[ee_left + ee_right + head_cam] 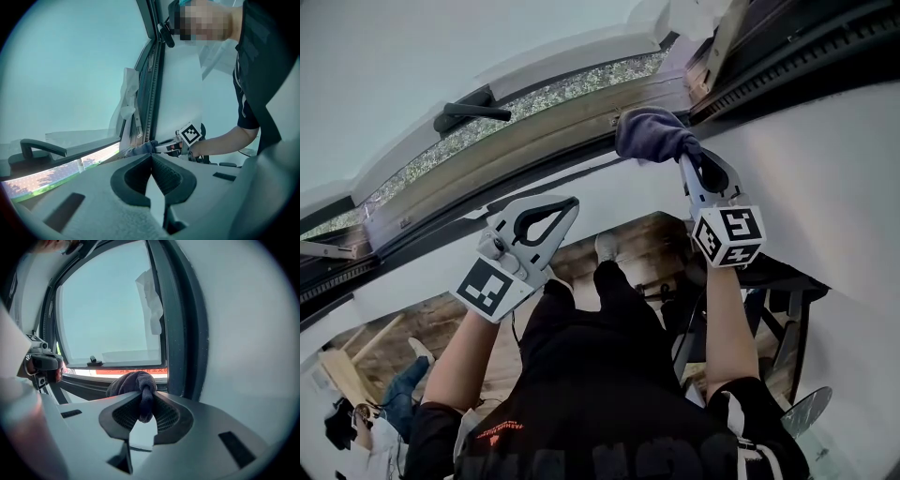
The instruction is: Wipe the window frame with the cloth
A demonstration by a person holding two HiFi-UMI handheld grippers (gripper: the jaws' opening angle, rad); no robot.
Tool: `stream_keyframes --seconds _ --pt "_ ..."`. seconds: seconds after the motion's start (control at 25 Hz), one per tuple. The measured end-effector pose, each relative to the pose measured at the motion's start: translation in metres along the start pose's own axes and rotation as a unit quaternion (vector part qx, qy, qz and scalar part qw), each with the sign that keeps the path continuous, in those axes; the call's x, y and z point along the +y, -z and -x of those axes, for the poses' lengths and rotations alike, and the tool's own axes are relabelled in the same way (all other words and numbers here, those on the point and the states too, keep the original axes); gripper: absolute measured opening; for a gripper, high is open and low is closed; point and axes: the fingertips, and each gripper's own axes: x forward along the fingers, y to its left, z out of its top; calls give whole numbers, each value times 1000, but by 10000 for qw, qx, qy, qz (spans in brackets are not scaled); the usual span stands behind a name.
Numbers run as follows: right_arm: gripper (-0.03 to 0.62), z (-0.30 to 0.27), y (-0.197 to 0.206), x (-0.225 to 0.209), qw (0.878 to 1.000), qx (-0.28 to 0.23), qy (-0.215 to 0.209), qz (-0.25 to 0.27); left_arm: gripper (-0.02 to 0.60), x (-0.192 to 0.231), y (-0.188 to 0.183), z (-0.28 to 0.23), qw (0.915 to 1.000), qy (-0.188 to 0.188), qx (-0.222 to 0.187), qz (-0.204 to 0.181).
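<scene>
Right gripper view: dark cloth point(133, 383) pinched in the right gripper point(143, 401), bunched against the window frame point(176, 333).
One fold of the cloth hangs between the jaws, and the rest bulges past their tips at the frame's lower corner. In the head view that forearm reaches straight up. The left gripper point(570, 201) hovers lower, over the white wall point(619, 187), jaw tips pressed together on nothing, well apart from the black handle point(469, 111).

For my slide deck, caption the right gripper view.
Right gripper shut on a dark cloth, bunched before the lower corner of the window frame.
</scene>
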Motion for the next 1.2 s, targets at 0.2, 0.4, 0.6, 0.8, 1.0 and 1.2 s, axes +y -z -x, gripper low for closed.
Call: stream_keyframes --seconds 0.2,0.4,0.6,0.8,1.0,1.2 --pt "66 6 -1 -12 9998 45 198 -4 18 -1 -3 -1 10000 36 -23 -28" --pt "66 15 -4 -19 9991 28 423 -23 18 -1 -8 1 10000 40 -68 -57" --pt "64 25 -6 -24 9977 -7 674 -46 18 0 -9 9 9999 18 -143 -60" --pt "65 41 -18 -23 9961 -129 867 8 18 -1 -14 22 9997 -9 -221 -100" --pt "64 58 -38 -11 9947 -406 943 115 18 -2 -19 40 9993 -64 -351 -124" --pt "66 65 -58 18 9944 -640 788 297 18 3 -20 69 9985 -242 -461 -139"
